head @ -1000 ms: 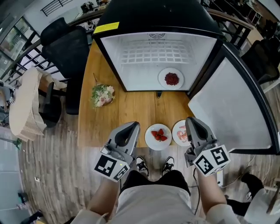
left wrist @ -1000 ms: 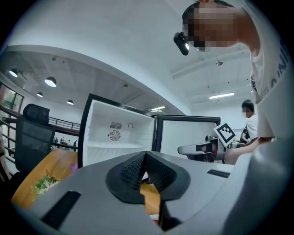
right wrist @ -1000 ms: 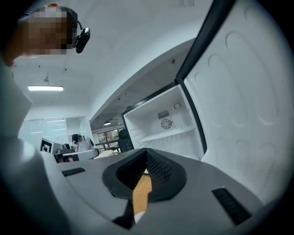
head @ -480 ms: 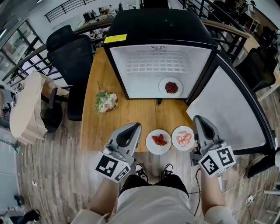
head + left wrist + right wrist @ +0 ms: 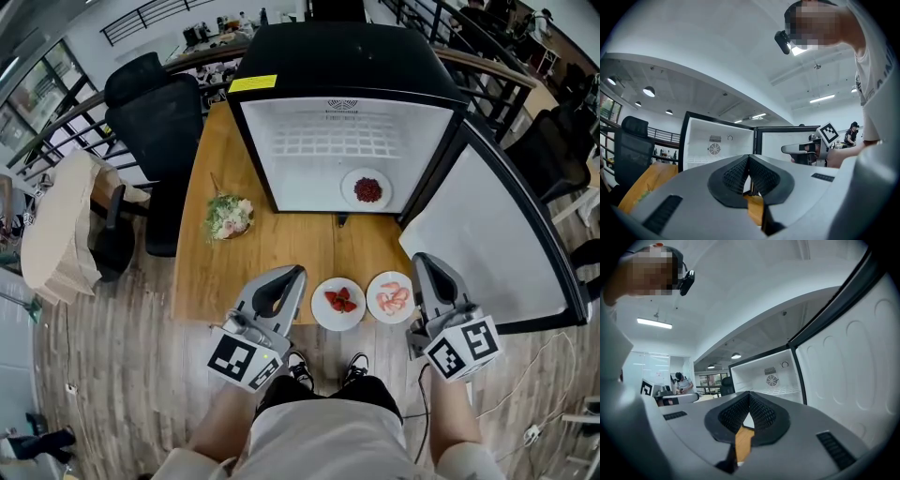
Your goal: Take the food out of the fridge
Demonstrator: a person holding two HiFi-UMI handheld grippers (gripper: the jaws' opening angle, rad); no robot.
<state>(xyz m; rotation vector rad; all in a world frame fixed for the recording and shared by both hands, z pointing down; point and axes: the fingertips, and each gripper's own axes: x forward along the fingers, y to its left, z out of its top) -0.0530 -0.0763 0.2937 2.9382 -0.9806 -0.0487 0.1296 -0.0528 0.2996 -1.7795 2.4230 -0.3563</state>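
little has changed over the last second: the view has steadied a touch, and both tools still hover at the near edge of the bench [image 5: 281,234]. the left hand-held gripper [image 5: 289,274] has its jaws pressed together on nothing, and the right hand-held gripper [image 5: 424,262] is likewise closed and empty; in each gripper view the ribbed black pads meet at a point with only wood showing below.

two white plates sit at the near edge of the bench between the tools, as before: one [image 5: 320,314] carries strawberries [image 5: 339,300], the other [image 5: 375,286], just to its right, carries pale pink pieces [image 5: 394,298] that may be shrimp. so part of the job looks done.

one round white plate [image 5: 348,187] remains on the floor of the fridge [image 5: 347,56], towards its right front corner, holding a small heap of dark red berries [image 5: 367,190]. i judge this the next thing to fetch, and neither tool has started towards it.

the fridge is a black box with a smooth white lining and a white wire shelf [image 5: 342,141] at the back; its door [image 5: 487,234] stands wide open on the right. the bench is warm, grained wood. a leafy bundle [image 5: 226,217] lies near its left edge.
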